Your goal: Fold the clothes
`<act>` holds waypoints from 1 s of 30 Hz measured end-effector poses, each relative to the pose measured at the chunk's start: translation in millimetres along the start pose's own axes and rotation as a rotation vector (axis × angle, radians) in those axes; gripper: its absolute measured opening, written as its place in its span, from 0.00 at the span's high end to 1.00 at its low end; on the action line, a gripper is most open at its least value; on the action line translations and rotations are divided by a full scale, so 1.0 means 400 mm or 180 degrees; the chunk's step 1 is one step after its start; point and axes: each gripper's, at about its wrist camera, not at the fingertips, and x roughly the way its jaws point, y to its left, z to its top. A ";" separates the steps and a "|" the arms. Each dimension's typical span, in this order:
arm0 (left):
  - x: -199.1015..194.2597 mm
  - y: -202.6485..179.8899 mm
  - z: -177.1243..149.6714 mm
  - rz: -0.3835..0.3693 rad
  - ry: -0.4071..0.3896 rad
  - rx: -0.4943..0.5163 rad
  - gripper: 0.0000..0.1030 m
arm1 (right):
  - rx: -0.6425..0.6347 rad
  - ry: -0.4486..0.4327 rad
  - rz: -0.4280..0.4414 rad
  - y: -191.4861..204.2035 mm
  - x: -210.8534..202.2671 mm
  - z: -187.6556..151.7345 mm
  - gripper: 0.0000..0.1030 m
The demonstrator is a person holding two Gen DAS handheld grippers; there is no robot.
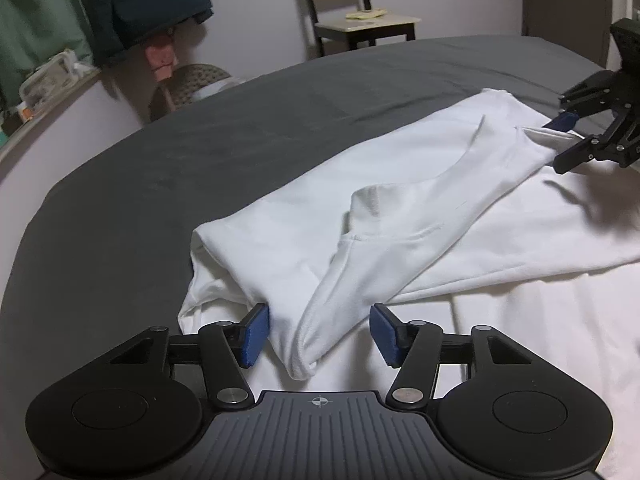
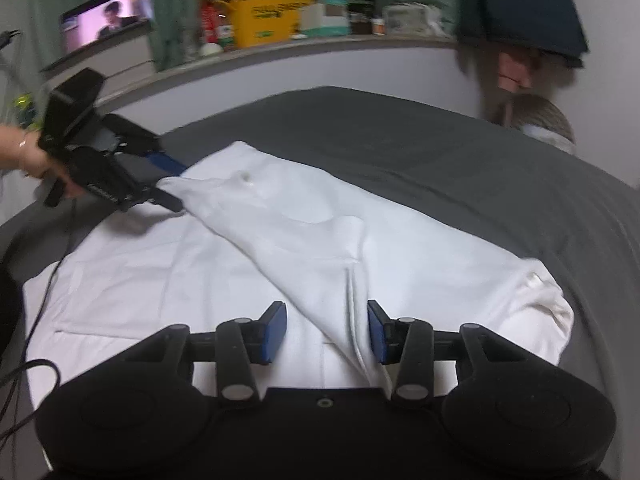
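Both grippers, left gripper (image 1: 318, 334) and right gripper (image 2: 327, 332), hold jaws open around the folded white garment (image 1: 400, 216) on the bed (image 1: 200, 140); flattening the fold evenly seems wise.

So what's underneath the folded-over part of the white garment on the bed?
Under the folded flap of the white garment lies more of the same white cloth, spread flat on the grey bed cover. Anything between those layers is covered and can't be seen.
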 end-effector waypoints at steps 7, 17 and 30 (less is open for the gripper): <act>-0.031 -0.002 -0.008 -0.0275 -0.0062 0.0008 0.53 | -0.0291 0.0068 0.0262 0.030 -0.028 -0.002 0.61; -0.057 -0.072 -0.035 0.0085 -0.0082 0.0614 0.52 | -0.0917 0.0196 0.0031 0.096 -0.054 -0.009 0.60; -0.027 -0.096 0.016 0.0271 -0.0108 0.1004 0.37 | -0.0731 -0.0063 -0.0086 0.090 -0.015 0.004 0.60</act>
